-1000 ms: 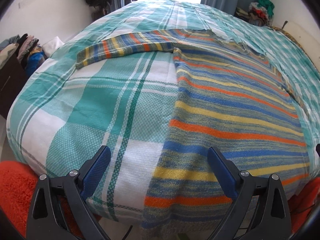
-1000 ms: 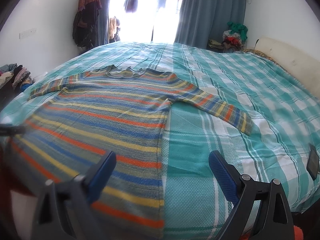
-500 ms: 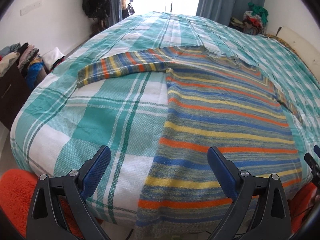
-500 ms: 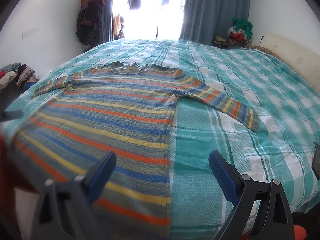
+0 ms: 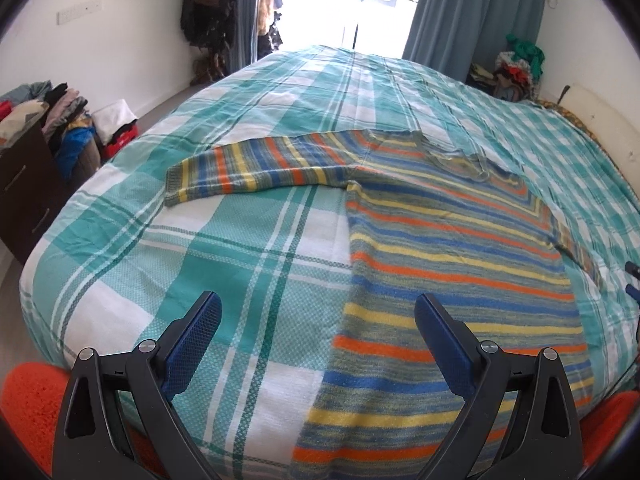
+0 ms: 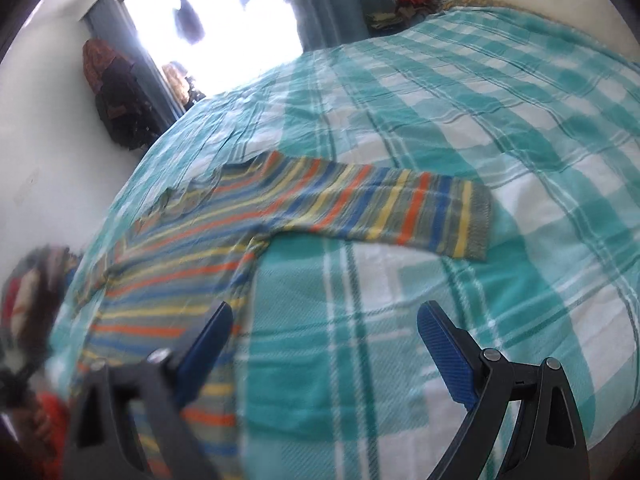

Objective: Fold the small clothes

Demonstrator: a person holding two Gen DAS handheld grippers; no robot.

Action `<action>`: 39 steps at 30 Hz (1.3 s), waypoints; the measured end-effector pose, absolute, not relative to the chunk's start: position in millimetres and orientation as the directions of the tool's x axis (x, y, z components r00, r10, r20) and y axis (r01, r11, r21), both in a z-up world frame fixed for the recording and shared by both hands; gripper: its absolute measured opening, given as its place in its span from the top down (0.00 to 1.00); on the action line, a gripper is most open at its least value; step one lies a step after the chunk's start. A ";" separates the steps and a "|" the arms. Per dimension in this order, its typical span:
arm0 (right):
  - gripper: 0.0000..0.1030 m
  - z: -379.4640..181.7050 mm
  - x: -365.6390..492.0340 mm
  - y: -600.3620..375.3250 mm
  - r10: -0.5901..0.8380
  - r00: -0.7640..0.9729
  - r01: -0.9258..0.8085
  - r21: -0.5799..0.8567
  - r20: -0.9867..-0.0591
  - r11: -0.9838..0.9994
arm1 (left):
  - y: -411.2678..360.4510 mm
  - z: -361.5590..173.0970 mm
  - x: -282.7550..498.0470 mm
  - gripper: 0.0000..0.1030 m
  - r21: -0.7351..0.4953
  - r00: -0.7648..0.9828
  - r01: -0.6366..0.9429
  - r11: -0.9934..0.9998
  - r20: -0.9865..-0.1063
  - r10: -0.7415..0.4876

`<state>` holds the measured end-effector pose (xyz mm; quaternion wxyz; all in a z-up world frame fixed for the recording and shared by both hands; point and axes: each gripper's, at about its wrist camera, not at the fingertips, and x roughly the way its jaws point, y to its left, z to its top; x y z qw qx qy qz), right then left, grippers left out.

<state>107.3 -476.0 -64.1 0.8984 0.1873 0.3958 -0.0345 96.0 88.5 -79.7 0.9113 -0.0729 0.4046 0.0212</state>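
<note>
Two grippers are held above the near end of the bed (image 5: 248, 240), both with fingers spread wide and holding nothing. The left gripper (image 5: 318, 322) hovers level over the striped sweater (image 5: 452, 264), which lies flat on the plaid cover with its hem toward the foot of the bed. The left view shows the sweater's body and one outstretched sleeve (image 5: 256, 172); it also shows a dark dresser (image 5: 24, 192) with folded clothes stacked on top and an orange rug (image 5: 32, 396) below the mattress edge. The right view shows the other sleeve (image 6: 396, 210) extended flat across the cover. Compared with half a second ago, the right gripper (image 6: 324, 336) has rolled and swung toward that sleeve, leaving its view tilted and partly blurred; the left gripper has risen slightly.
</note>
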 end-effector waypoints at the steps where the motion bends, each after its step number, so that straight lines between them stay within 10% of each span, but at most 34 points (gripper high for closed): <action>1: 0.10 -63.1 116.6 -506.1 0.068 0.697 0.264 0.343 -0.714 0.902 | 91.0 -83.7 95.8 0.05 -0.108 0.669 -0.111 0.988 -0.744 -0.006; 14: 0.46 -152.5 190.4 -644.5 0.243 0.580 0.511 0.580 -0.777 0.634 | 105.8 -118.5 107.9 0.05 -0.076 0.595 -0.183 0.980 -0.803 0.049; 20: 0.98 -161.4 205.3 -636.9 0.233 0.476 0.526 0.487 -0.848 0.697 | 104.6 -128.8 110.8 0.05 -0.082 0.572 -0.180 0.980 -0.819 0.036; 26: 0.98 -85.9 209.3 -597.6 0.205 0.622 0.420 0.543 -0.756 0.727 | 110.7 -123.3 105.3 0.05 -0.089 0.601 -0.174 0.981 -0.798 0.034; 36: 0.97 24.5 325.2 -342.8 0.579 0.590 -0.175 0.611 -0.563 0.772 | 119.1 -119.4 104.7 0.05 -0.119 0.622 -0.179 0.977 -0.783 0.019; 39: 0.77 -0.9 348.4 -290.3 0.631 0.491 -0.234 0.607 -0.600 0.759 | 121.9 -123.3 105.2 0.05 -0.121 0.611 -0.187 0.975 -0.792 0.019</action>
